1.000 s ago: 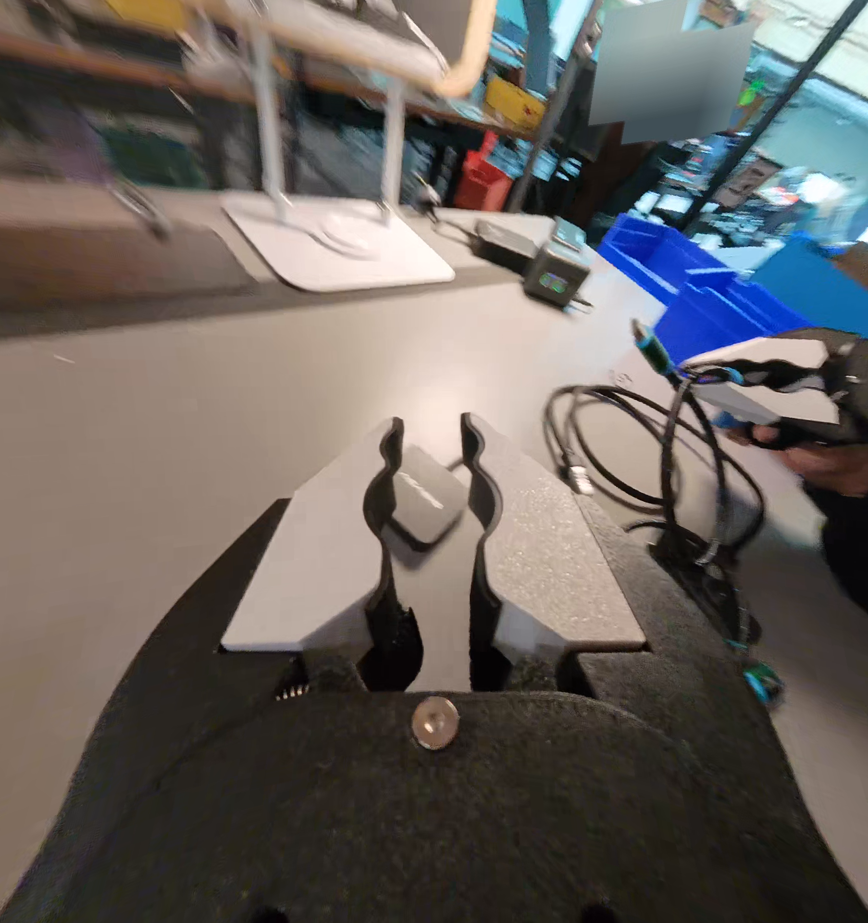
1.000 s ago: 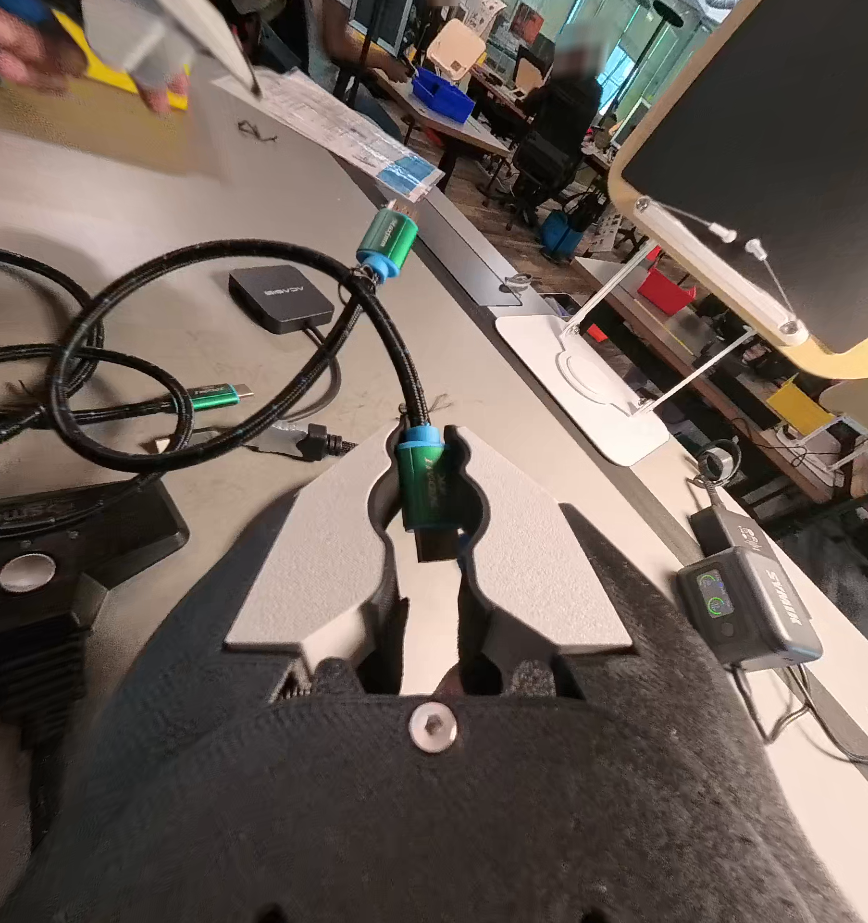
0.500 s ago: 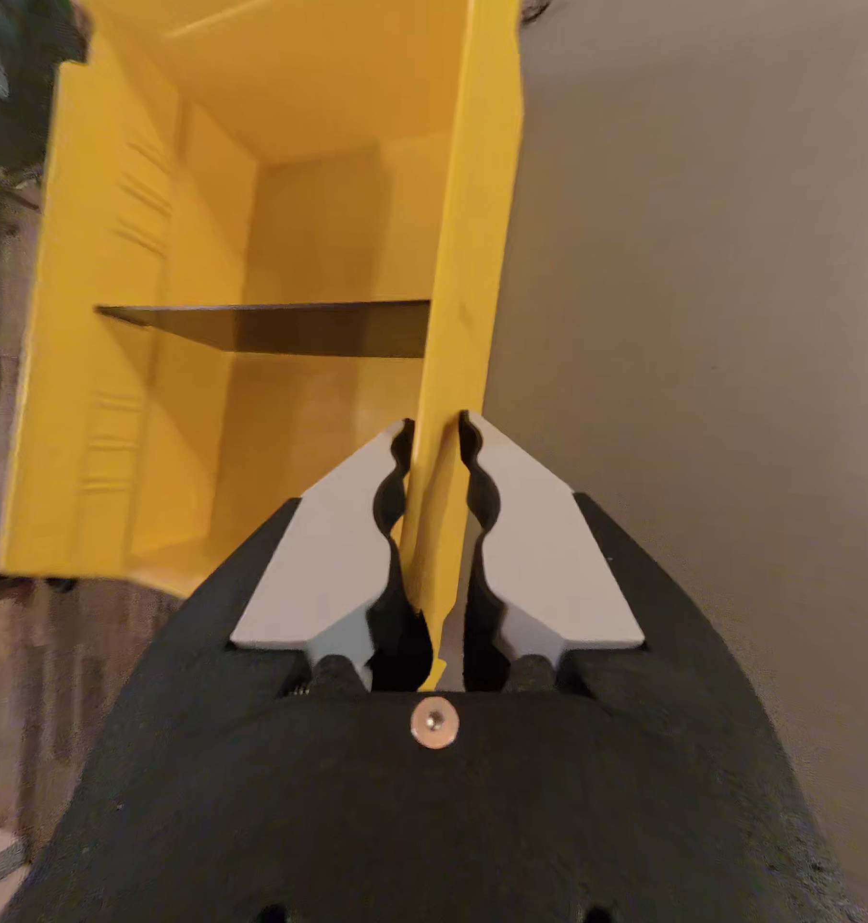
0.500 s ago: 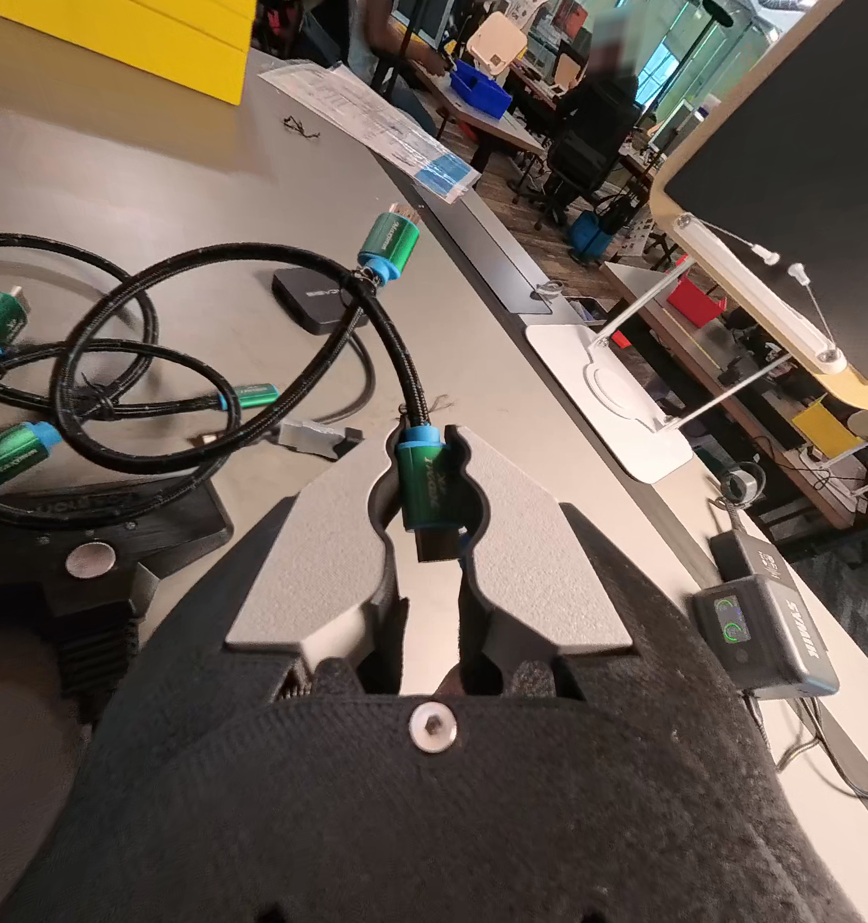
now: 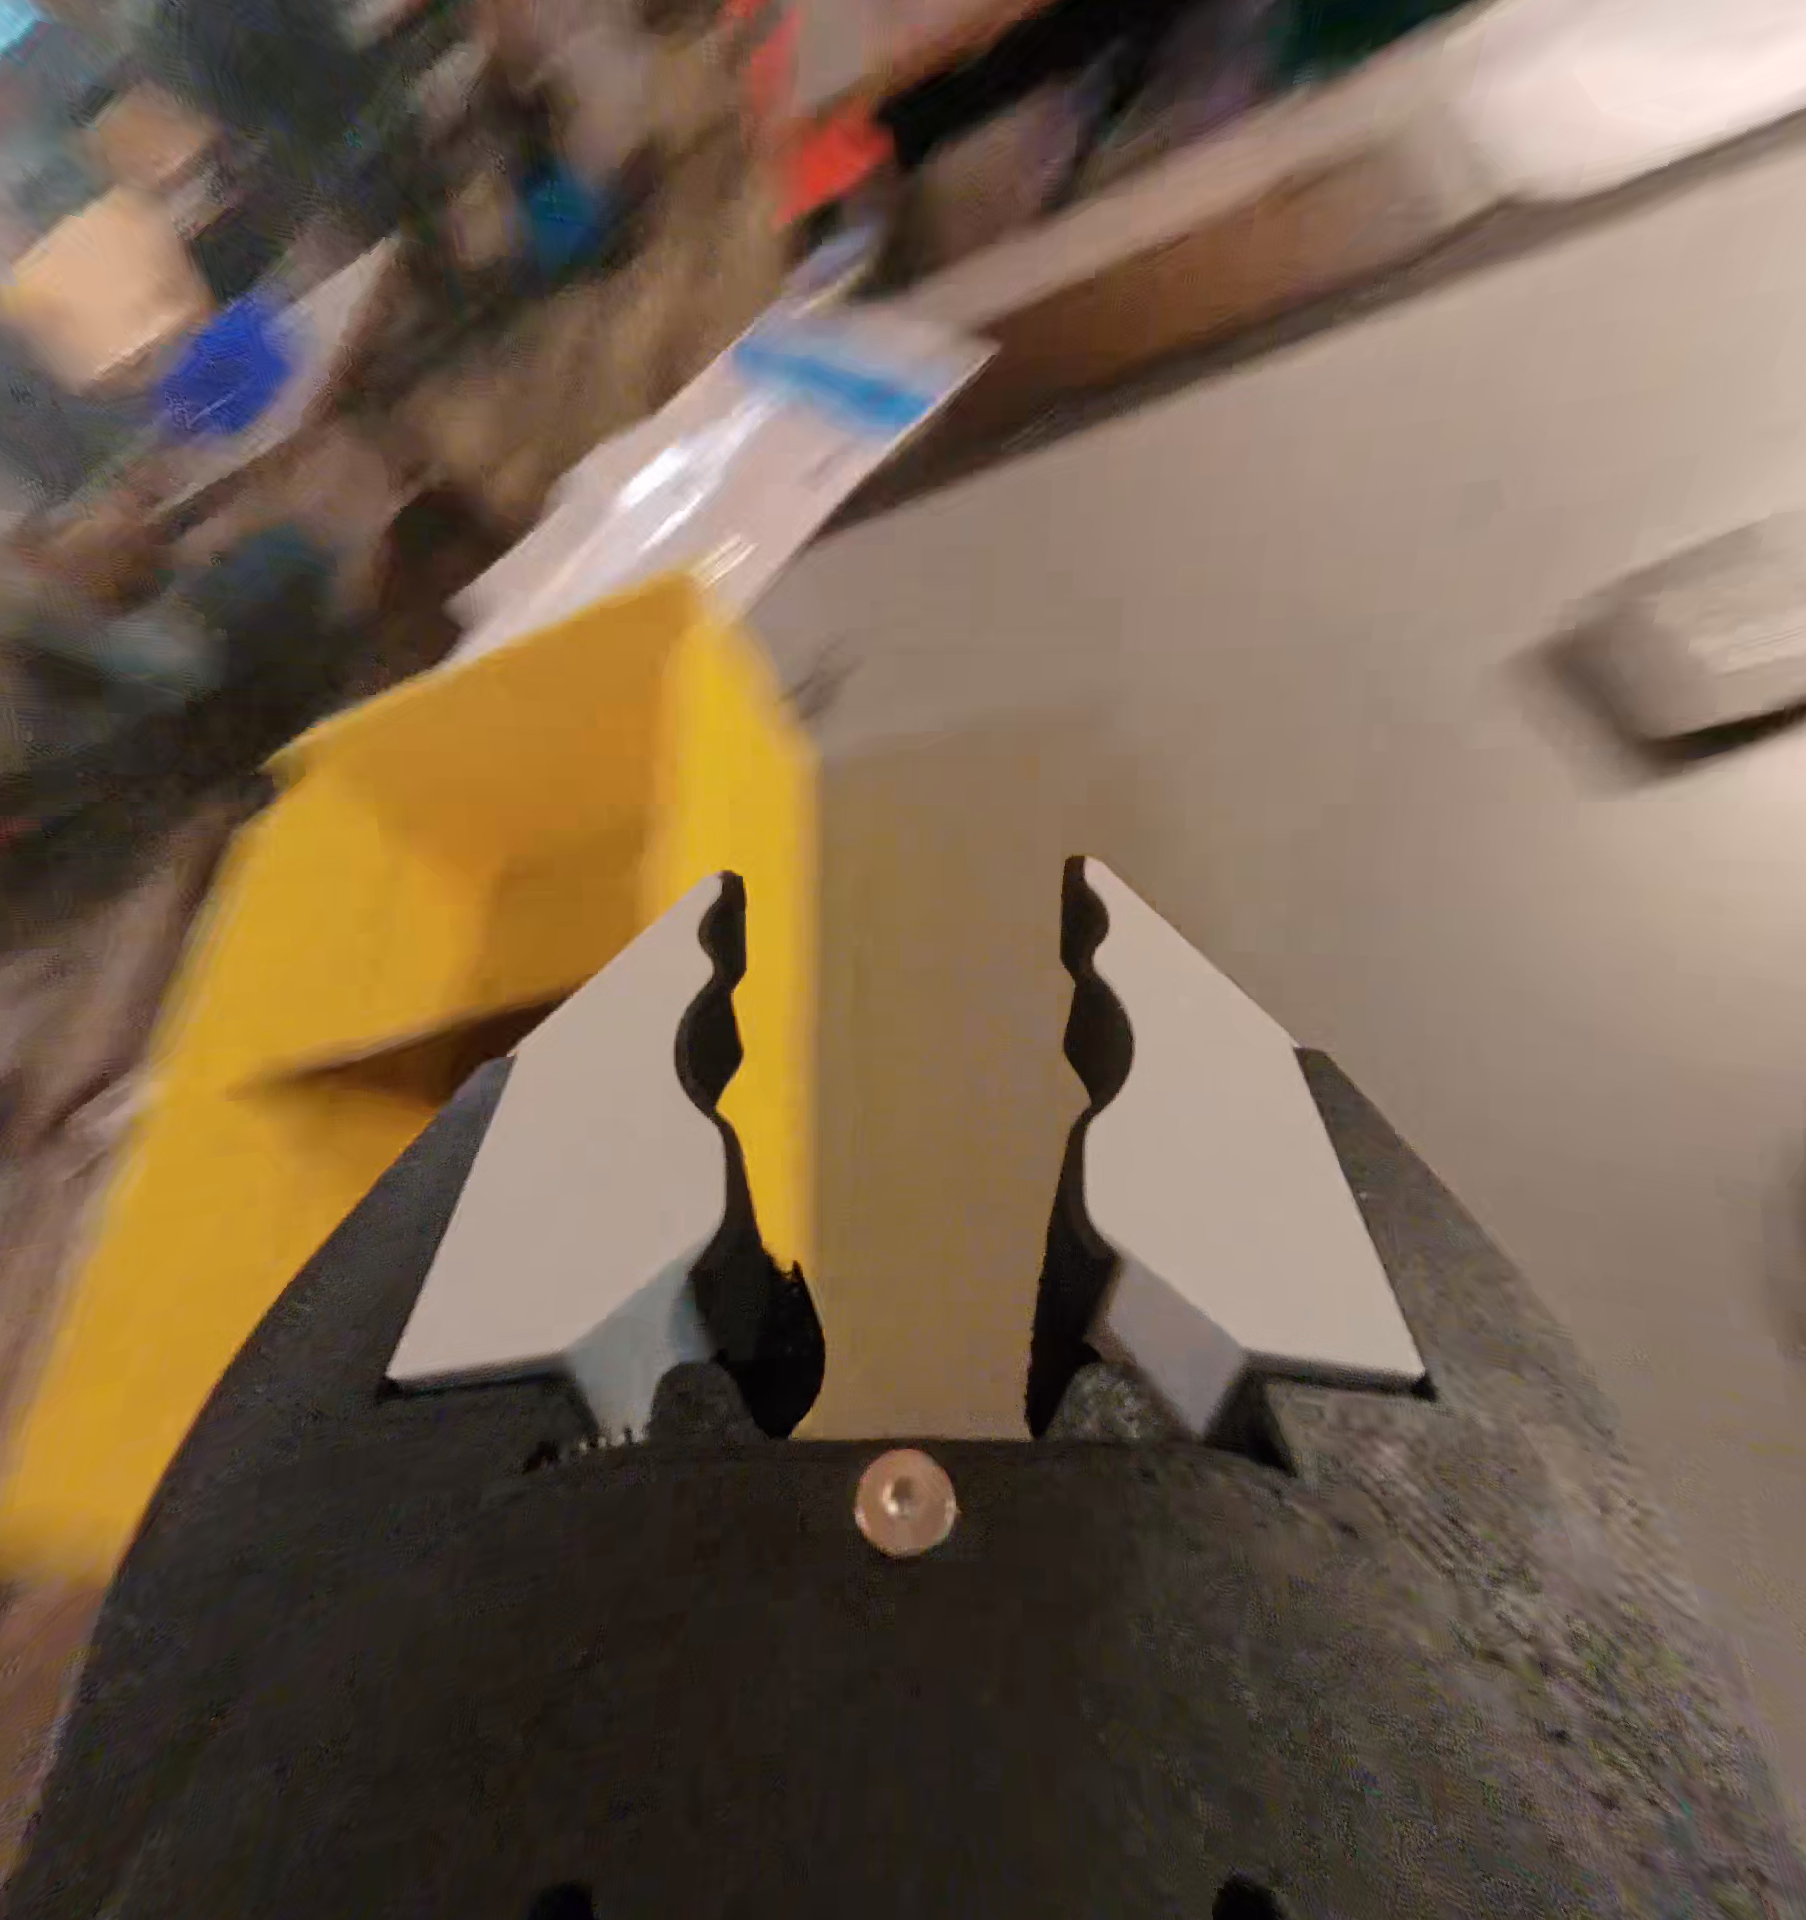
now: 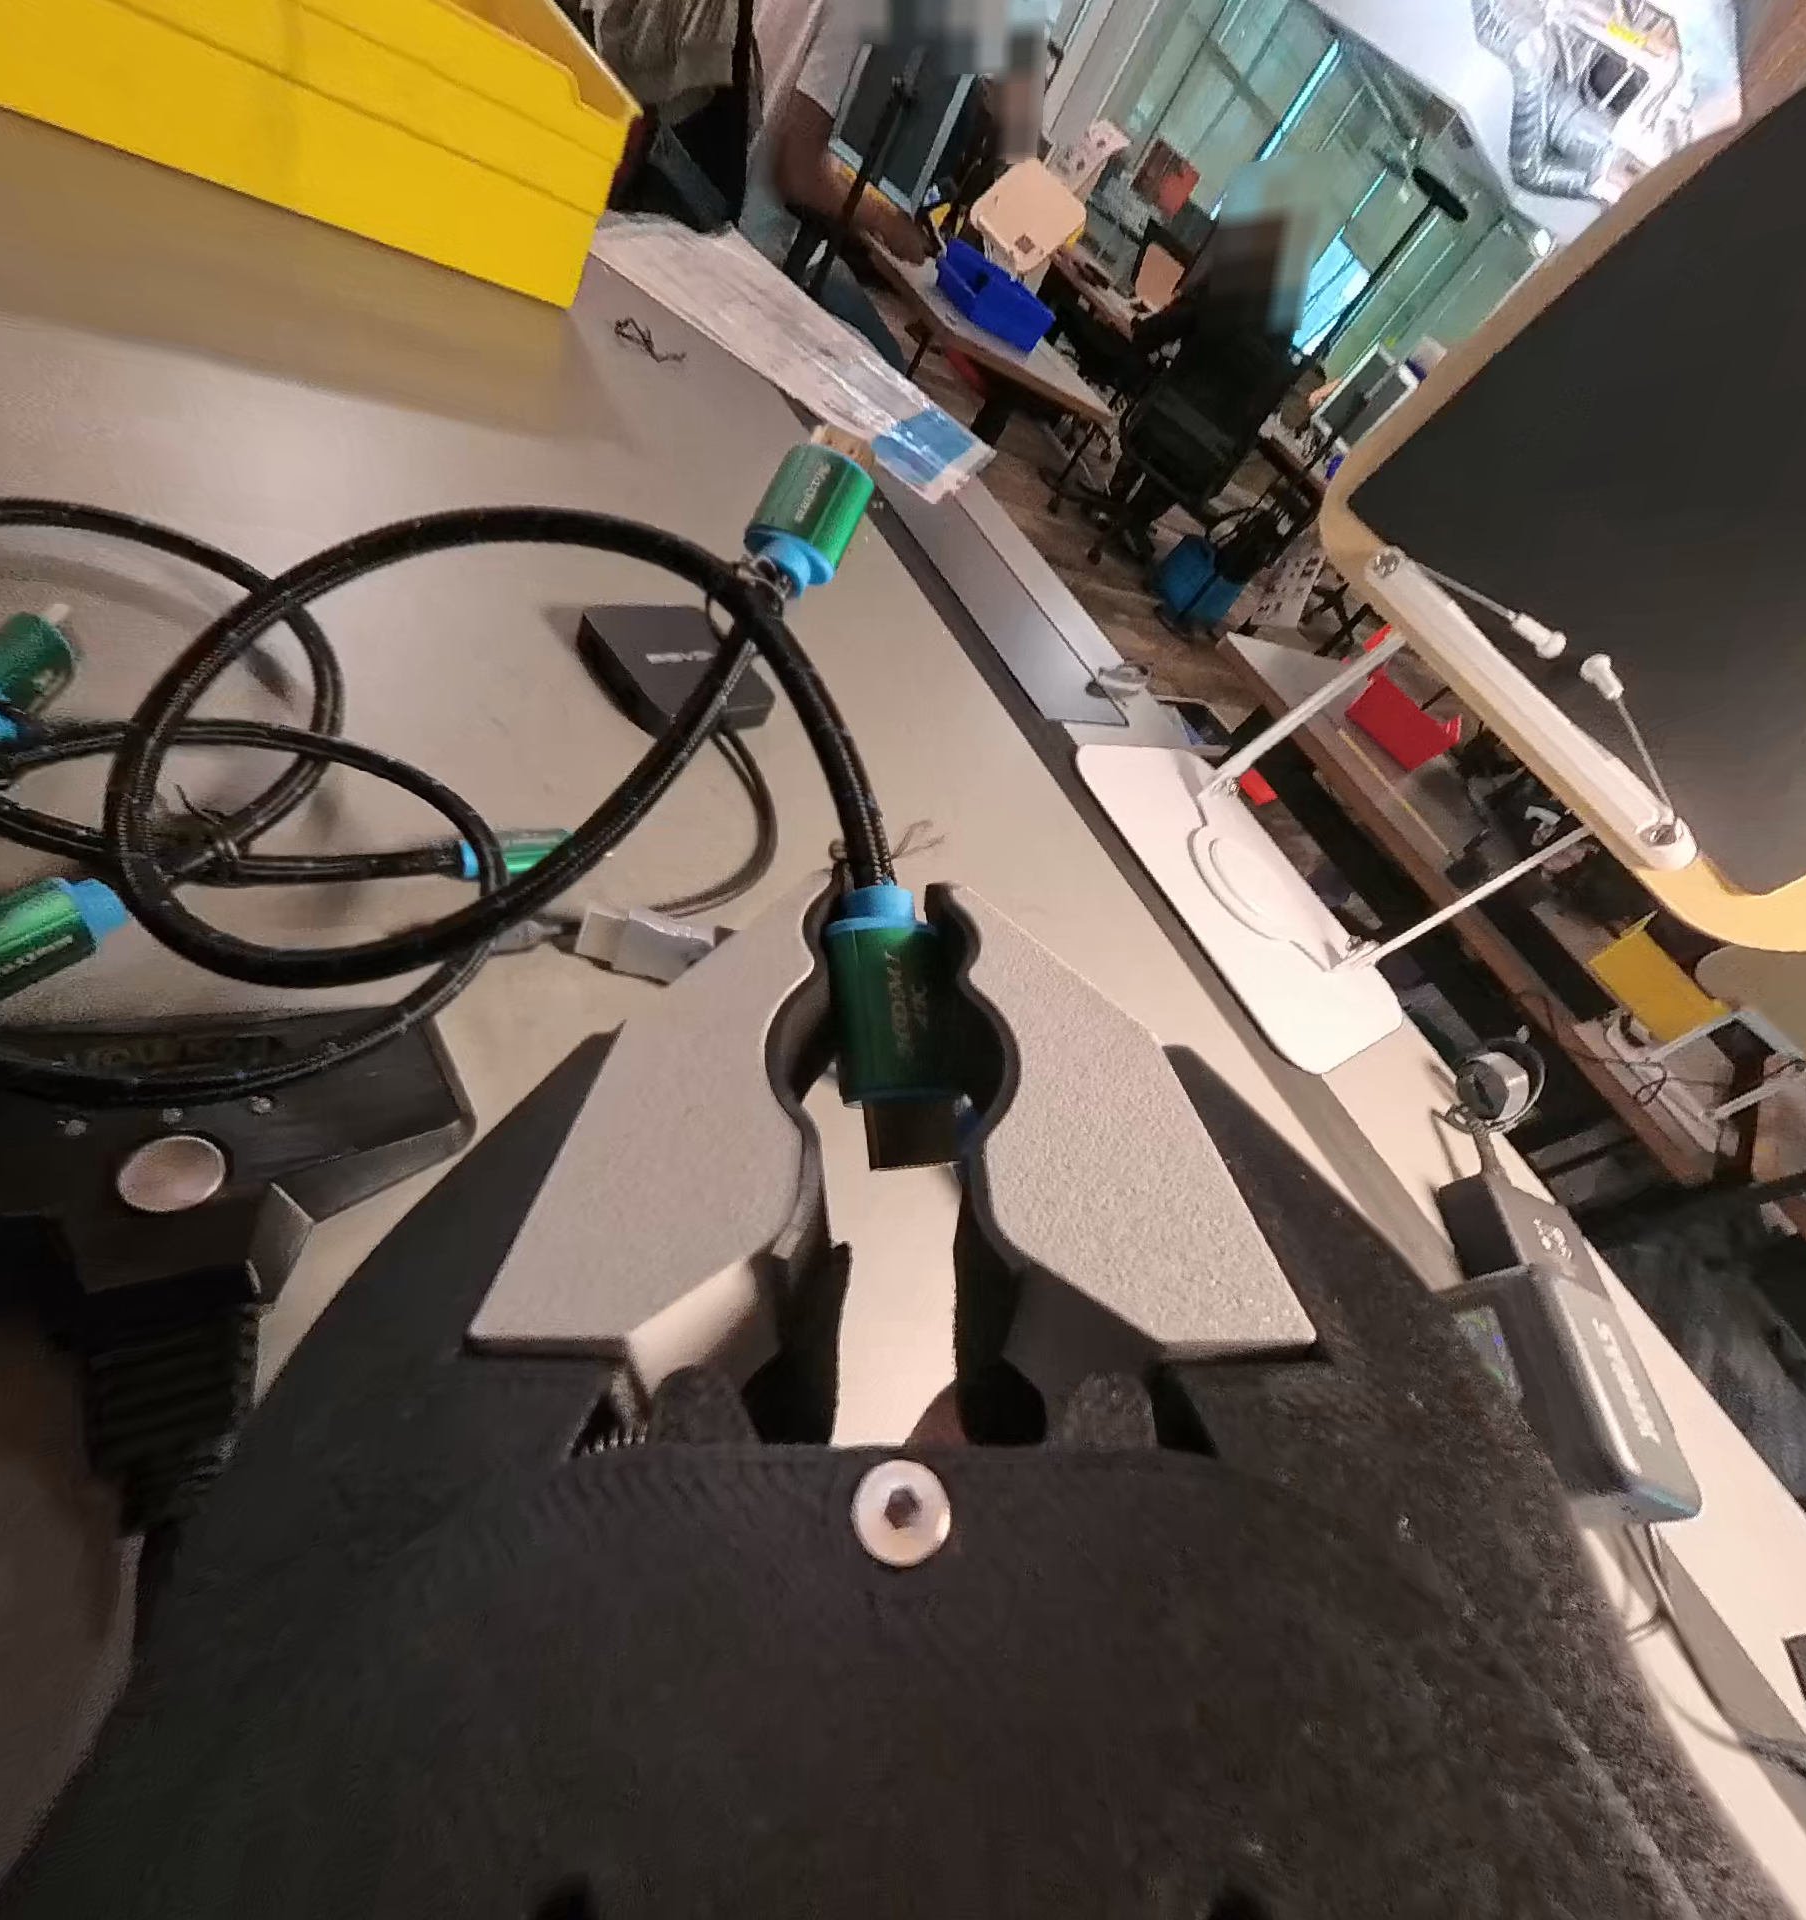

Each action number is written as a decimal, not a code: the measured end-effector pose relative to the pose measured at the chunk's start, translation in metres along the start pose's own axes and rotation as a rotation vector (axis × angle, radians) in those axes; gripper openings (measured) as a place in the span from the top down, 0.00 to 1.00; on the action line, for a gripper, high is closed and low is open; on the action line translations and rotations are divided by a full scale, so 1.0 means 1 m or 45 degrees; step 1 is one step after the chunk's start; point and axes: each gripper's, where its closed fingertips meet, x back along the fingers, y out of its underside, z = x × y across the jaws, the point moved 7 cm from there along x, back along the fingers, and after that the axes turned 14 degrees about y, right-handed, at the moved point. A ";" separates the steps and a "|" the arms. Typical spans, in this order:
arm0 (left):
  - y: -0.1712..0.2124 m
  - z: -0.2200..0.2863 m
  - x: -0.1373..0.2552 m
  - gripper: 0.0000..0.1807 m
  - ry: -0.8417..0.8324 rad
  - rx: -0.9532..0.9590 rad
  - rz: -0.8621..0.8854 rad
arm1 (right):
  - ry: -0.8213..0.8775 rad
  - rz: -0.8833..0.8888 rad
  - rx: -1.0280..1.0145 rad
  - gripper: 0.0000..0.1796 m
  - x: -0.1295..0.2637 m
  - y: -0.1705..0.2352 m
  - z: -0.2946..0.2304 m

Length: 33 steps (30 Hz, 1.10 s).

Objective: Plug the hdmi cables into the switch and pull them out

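Observation:
My right gripper (image 6: 883, 906) is shut on the green HDMI plug (image 6: 883, 1023) of a black braided cable (image 6: 359, 540) and holds it above the table. The cable loops up to its other green plug (image 6: 811, 504), which hangs in the air. The black switch box (image 6: 675, 665) lies flat on the table beyond the loop. More green plugs (image 6: 16, 940) lie at the left. My left gripper (image 5: 904, 878) is open and empty, with the yellow bin (image 5: 442, 935) beside its left finger. A blurred dark box (image 5: 1730, 665), perhaps the switch, lies to its right.
The yellow bin (image 6: 359, 135) stands at the table's far left. A plastic packet (image 6: 805, 343) lies at the table edge. A monitor (image 6: 1657, 520) on a white base (image 6: 1252, 894) stands at the right, with a power pack (image 6: 1574, 1382) near it. A black mount (image 6: 172, 1122) sits left.
Half a second ago my left gripper was shut on the yellow bin's wall; it has now opened and is swinging, so its view is blurred. My right gripper keeps the plug and has shifted slightly.

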 end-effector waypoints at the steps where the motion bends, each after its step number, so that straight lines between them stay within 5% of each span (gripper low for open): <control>1: -0.019 0.032 -0.005 0.65 0.238 -0.009 0.119 | 0.001 0.029 0.013 0.91 0.001 -0.002 -0.002; 6: -0.077 0.157 -0.051 0.62 1.357 0.341 0.298 | 0.011 0.157 0.087 0.91 0.006 -0.013 -0.011; 10: -0.093 0.201 -0.085 0.54 1.728 0.614 0.198 | 0.007 0.201 0.131 0.91 0.007 -0.015 -0.015; 12: -0.095 0.214 -0.085 0.66 1.816 0.612 0.198 | 0.036 0.190 0.166 0.91 0.006 -0.014 -0.015; 14: -0.092 0.222 -0.083 0.92 1.829 0.526 0.201 | 0.069 0.171 0.185 0.91 0.006 -0.012 -0.012; 24: -0.055 0.077 -0.113 0.93 1.480 1.063 0.557 | 0.130 0.068 0.077 0.91 0.002 0.002 0.008; 33: -0.028 0.095 -0.140 0.90 1.457 1.058 0.306 | 0.045 -0.026 0.097 0.91 -0.008 0.019 -0.006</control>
